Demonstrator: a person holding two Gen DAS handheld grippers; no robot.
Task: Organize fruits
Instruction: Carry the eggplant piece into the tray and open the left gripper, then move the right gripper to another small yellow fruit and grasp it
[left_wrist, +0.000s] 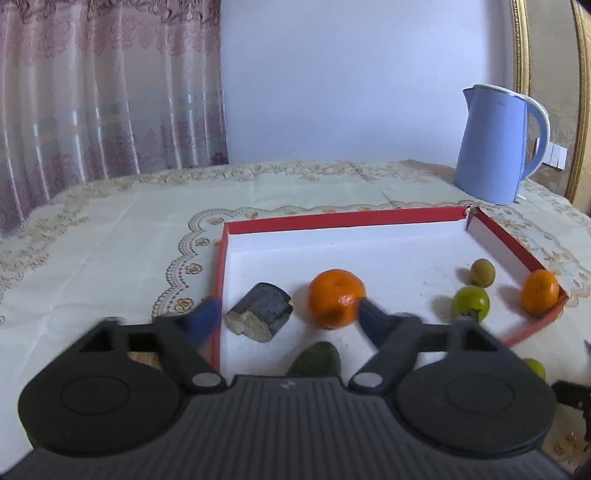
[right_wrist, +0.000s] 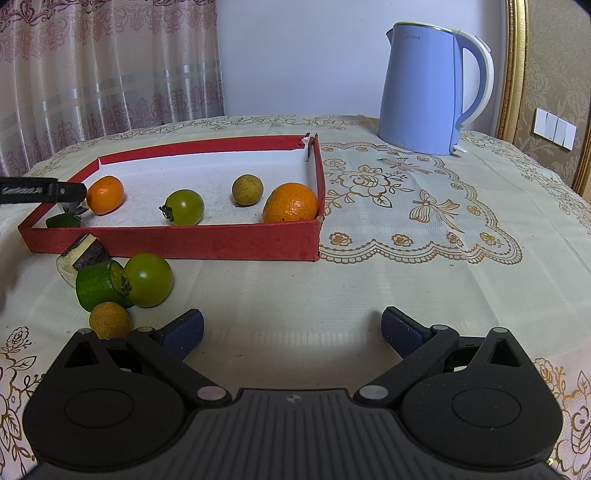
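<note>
Blue-padded left gripper (left_wrist: 284, 314) wide open, dark chunk (left_wrist: 260, 312) loose between, orange (left_wrist: 336, 297) at right pad; right gripper (right_wrist: 291, 328) wide open, empty.

Two oranges (right_wrist: 105, 194), two green persimmons (right_wrist: 183, 207), two longans (right_wrist: 247, 189)

Soft, even daylight, faint shadows under the fruit. The left wrist view's blue fingertips (left_wrist: 202, 322) are motion-smeared. Fisheye bends both frames' edges.

Both grippers are matte black with ribbed housings. Each has two round discs, silver pivot pins and dark blue fingertip pads (right_wrist: 400, 328)
</note>
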